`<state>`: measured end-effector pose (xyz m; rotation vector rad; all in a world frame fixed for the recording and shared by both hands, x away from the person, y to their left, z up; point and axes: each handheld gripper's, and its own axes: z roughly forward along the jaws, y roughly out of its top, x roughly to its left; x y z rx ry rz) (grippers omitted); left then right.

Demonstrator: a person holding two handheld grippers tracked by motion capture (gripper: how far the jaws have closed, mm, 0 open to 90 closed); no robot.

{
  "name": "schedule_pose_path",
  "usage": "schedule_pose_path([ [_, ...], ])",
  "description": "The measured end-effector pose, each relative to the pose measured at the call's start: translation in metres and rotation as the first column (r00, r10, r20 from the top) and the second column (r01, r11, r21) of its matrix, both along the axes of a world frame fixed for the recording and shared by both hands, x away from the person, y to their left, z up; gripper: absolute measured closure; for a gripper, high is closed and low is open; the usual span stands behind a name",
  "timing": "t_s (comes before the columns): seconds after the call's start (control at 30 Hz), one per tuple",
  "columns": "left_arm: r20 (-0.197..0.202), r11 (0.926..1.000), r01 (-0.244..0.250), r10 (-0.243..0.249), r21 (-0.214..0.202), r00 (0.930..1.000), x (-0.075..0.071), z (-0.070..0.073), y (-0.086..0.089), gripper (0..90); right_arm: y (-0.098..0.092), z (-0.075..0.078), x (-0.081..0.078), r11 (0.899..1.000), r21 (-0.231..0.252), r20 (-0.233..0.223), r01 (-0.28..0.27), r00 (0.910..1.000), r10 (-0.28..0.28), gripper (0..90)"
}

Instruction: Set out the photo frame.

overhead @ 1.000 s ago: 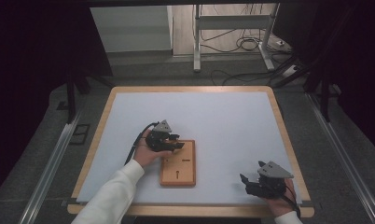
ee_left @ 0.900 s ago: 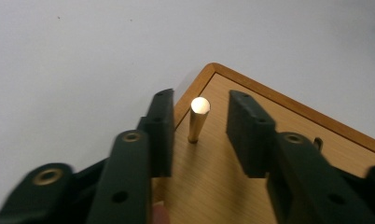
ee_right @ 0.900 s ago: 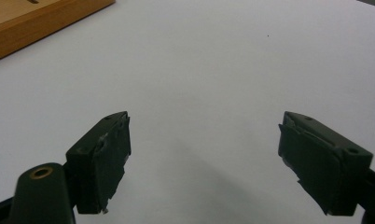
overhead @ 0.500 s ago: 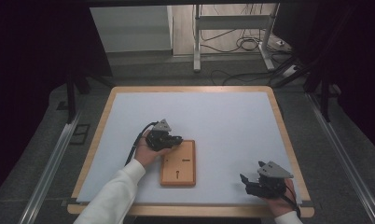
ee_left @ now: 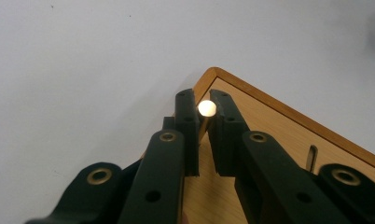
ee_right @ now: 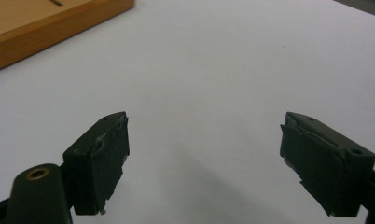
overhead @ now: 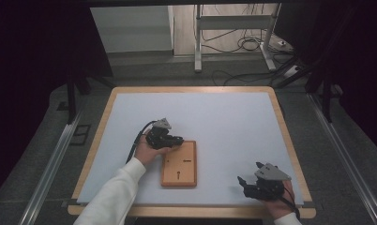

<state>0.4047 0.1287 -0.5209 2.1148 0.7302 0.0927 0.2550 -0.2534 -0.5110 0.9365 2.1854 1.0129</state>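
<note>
Since the earlier frame the left gripper (ee_left: 203, 122) has closed its jaws on a small brass peg (ee_left: 207, 108); the hand itself has hardly shifted at the board's top left corner. The left gripper view shows the peg's bright round end pinched between the 2 pads, just above the corner of the wooden board (ee_left: 279, 135), with a dark slot (ee_left: 309, 157) in the board to the right. From the high view the peg is too small to make out: there the left gripper (overhead: 170, 139) sits at the board's (overhead: 179, 164) upper left edge on the white table (overhead: 214, 117). The right gripper (overhead: 245, 183) rests well apart near the table's front right, jaws wide with nothing between them. Its own view shows both pads (ee_right: 99, 158) over bare table, with the board's edge (ee_right: 45, 28) at the top left.
</note>
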Motion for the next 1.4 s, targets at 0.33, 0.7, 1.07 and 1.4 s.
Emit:
schedule_pose_path([
  [0.33,-0.035,0.9997,0.004,-0.005,-0.024,0.9994,0.004,-0.001,0.003,82.1,0.031,0.002,-0.009,0.993,-0.033,0.003,-0.112,0.9937,0.112,13.6],
  [0.7,-0.084,0.9994,0.02,-0.023,-0.028,0.9962,0.013,0.001,0.003,82.5,0.092,0.009,-0.015,0.961,-0.072,-0.038,-0.268,0.9633,0.266,6.8],
  [1.07,-0.101,0.9988,0.03,-0.034,-0.04,0.9943,0.016,0.001,0.005,82.2,0.155,-0.012,-0.001,0.911,-0.265,-0.012,-0.315,0.9461,0.324,6.2],
  [1.4,-0.115,0.9985,0.032,-0.037,-0.045,0.9927,0.018,0.001,0.005,81.9,0.168,-0.017,0.005,0.915,-0.274,0.005,-0.296,0.9509,0.309,6.3],
])
